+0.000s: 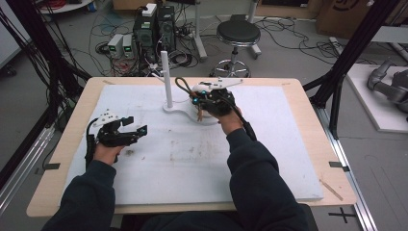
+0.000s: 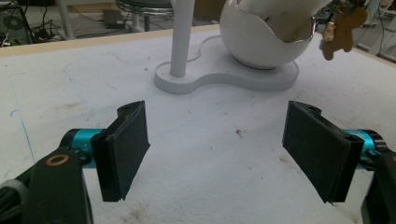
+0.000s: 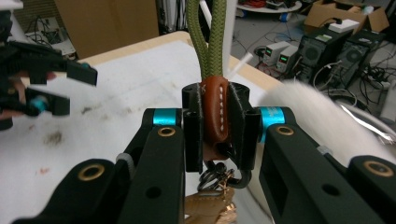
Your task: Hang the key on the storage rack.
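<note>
My right gripper (image 1: 199, 97) is shut on a keychain, its pads clamped on the brown stitched leather tab (image 3: 215, 112). An olive-green cord loop (image 3: 208, 37) rises from the tab, and a metal key ring (image 3: 212, 179) hangs below it. The gripper hovers over the round white bowl (image 2: 254, 44) of a white stand (image 1: 178, 109), just right of the stand's upright post (image 1: 166, 79). A brown figure-shaped charm (image 2: 343, 28) dangles beside the bowl. At the left of the board, my left gripper (image 1: 135, 125) rests low. Its jaws stand wide open with nothing between the pads (image 2: 126, 149).
A white foam board (image 1: 269, 144) covers the wooden table. Behind the table are a black stool (image 1: 237, 33), computer cases (image 1: 154, 26) and loose cables on the floor. Black frame posts stand at both sides.
</note>
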Demonstrator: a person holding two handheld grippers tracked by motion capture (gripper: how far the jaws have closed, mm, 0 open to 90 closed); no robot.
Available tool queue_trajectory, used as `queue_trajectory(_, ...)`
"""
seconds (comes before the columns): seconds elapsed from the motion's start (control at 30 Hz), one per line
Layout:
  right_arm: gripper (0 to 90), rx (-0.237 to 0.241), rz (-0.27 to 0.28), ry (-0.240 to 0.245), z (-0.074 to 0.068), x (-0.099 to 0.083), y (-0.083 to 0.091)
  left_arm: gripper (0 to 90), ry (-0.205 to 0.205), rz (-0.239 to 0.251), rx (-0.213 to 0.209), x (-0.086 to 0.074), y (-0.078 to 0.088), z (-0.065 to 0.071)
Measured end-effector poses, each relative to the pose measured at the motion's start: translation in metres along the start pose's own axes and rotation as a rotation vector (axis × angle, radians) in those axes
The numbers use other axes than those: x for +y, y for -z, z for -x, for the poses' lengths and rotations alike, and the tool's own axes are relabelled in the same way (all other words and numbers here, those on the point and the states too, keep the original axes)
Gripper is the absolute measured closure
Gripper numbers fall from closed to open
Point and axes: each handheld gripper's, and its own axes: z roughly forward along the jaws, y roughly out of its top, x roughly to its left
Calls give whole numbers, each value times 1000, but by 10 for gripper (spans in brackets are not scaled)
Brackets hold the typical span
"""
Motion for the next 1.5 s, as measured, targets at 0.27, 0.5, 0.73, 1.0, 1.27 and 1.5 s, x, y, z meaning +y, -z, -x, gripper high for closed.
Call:
queue_trajectory(0.27, 781, 29, 40, 7, -11, 21, -26, 225, 3, -4, -5, 0, 1, 0)
queue_trajectory(0.5, 781, -10, 11, -12, -9, 28, -48, 226, 6, -5, -6, 0, 1, 0)
queue_trajectory(0.73, 781, -71, -40, -2, -8, 31, -66, 227, 8, -9, -3, 0, 1, -1)
queue_trajectory(1.0, 640, -88, -62, -14, -4, 25, -65, 229, 16, -1, -4, 0, 2, -1)
queue_trajectory(1.27, 563, -114, -30, -15, 7, 21, -34, 229, 14, -2, 1, 0, 3, -1)
queue_trajectory(1.5, 406, -127, -81, 20, 24, -2, 9, 231, 22, 11, 1, 0, 3, -2)
